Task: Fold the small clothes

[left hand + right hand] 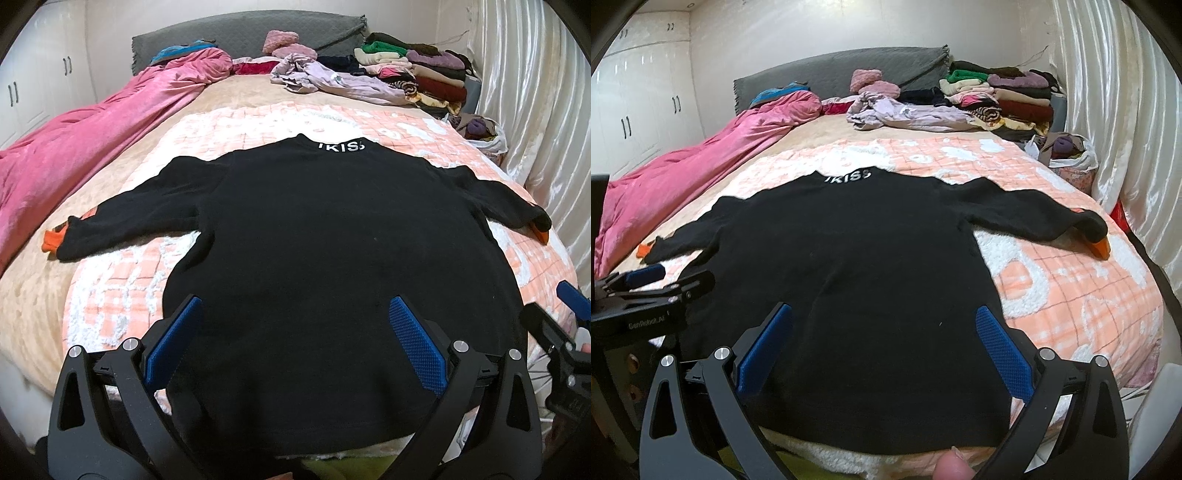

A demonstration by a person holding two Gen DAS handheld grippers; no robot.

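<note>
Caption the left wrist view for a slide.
Open left gripper poised above black long-sleeved sweater spread flat on peach checked blanket.

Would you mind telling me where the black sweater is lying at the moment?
In both wrist views the black sweater lies flat, sleeves spread, on the peach checked blanket at the near end of the bed, collar toward the grey headboard.

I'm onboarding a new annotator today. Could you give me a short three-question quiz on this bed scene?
1. True or false: the black sweater lies spread flat with both sleeves out.
2. The left gripper is: A open, B shut on cloth.
3. What colour shows at the sleeve cuffs?

Key: 1 true; 2 A; 3 orange. The right gripper is open too, above the hem.
</note>
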